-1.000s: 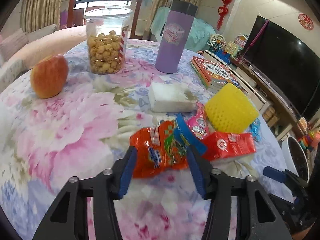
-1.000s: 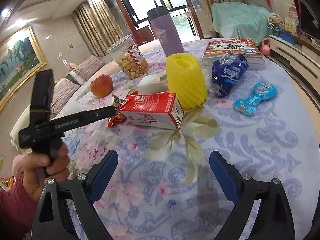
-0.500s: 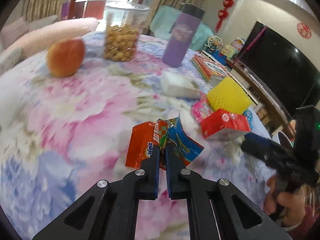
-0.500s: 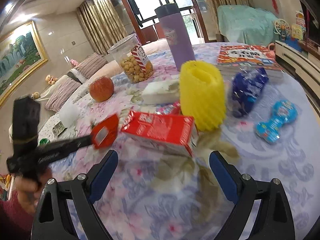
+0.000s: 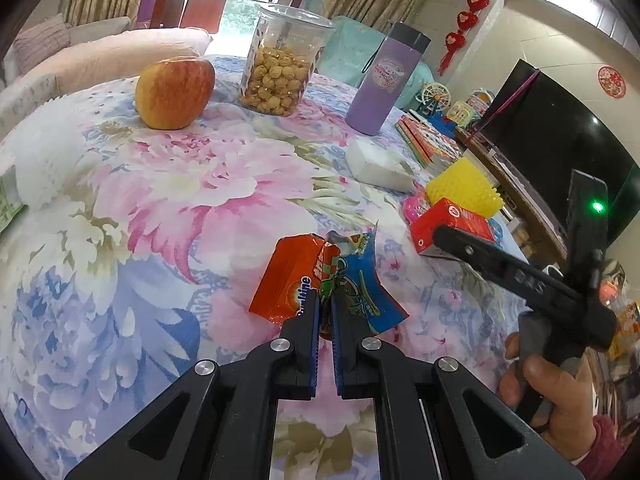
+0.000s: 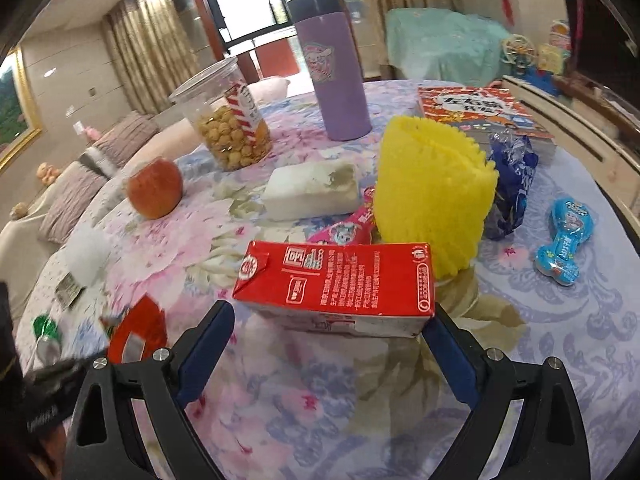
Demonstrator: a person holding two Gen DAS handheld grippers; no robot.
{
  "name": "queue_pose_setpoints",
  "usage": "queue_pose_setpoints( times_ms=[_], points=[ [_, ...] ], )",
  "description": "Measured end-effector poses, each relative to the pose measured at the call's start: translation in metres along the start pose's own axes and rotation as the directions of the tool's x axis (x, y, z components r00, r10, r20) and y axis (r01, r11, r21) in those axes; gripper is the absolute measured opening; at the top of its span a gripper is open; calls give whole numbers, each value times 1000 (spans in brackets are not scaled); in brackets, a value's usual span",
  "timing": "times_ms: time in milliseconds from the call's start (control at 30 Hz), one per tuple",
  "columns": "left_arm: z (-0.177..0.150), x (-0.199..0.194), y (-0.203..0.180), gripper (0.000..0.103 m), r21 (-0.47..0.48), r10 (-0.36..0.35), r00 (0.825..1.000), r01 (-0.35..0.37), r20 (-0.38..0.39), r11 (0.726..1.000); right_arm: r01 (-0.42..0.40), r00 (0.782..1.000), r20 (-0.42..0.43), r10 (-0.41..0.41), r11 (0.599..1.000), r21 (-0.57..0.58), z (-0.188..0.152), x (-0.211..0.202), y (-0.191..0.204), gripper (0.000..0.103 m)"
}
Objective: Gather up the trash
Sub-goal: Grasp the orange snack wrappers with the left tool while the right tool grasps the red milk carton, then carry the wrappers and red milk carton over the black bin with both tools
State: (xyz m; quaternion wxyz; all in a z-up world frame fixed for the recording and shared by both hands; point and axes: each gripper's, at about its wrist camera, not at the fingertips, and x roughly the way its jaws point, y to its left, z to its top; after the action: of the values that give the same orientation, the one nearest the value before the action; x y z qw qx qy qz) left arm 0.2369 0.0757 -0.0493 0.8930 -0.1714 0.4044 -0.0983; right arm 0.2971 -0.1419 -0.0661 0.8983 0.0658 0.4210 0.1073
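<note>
My left gripper (image 5: 326, 312) is shut on a crumpled orange and blue snack wrapper (image 5: 290, 280), pinched at its near edge over the flowered tablecloth (image 5: 168, 216). In the right wrist view that wrapper (image 6: 138, 332) shows blurred at the lower left. My right gripper (image 6: 330, 344) is open, and a red drink carton (image 6: 340, 280) lies on its side just between the fingertips (image 6: 208, 340). From the left wrist view the right tool's tip reaches the same carton (image 5: 452, 220), with a hand (image 5: 552, 392) holding it.
Behind the carton stand a yellow foam net (image 6: 432, 192), a pink wrapper (image 6: 344, 232), a dark blue wrapper (image 6: 512, 184) and a light blue packet (image 6: 568, 236). Farther back are a white block (image 6: 312, 188), an apple (image 6: 156, 192), a snack jar (image 6: 232, 128), a purple flask (image 6: 340, 72) and books (image 6: 480, 108).
The left jaws closed on the orange and blue wrapper and drew it toward the near side. The right gripper advanced until the red carton sits between its open fingers.
</note>
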Motion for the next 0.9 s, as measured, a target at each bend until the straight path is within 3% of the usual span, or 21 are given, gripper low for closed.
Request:
queue_pose_setpoints(
  times_ms=[233,500,900],
  points=[
    [-5,-4,-5,5,10,1,1000,-1,2,1000,-18,999,40,16,999,50,1,-6,-12,91],
    [-8,-5,-34,5,62,-30,1000,30,2,998,-100,991,92,92,992,79,-16,-57,-39,90],
    [-25,3,-99,4,174,-91,995,98,-47,980,-71,992,116,58,991,111,-50,-121,-90,91]
  ],
)
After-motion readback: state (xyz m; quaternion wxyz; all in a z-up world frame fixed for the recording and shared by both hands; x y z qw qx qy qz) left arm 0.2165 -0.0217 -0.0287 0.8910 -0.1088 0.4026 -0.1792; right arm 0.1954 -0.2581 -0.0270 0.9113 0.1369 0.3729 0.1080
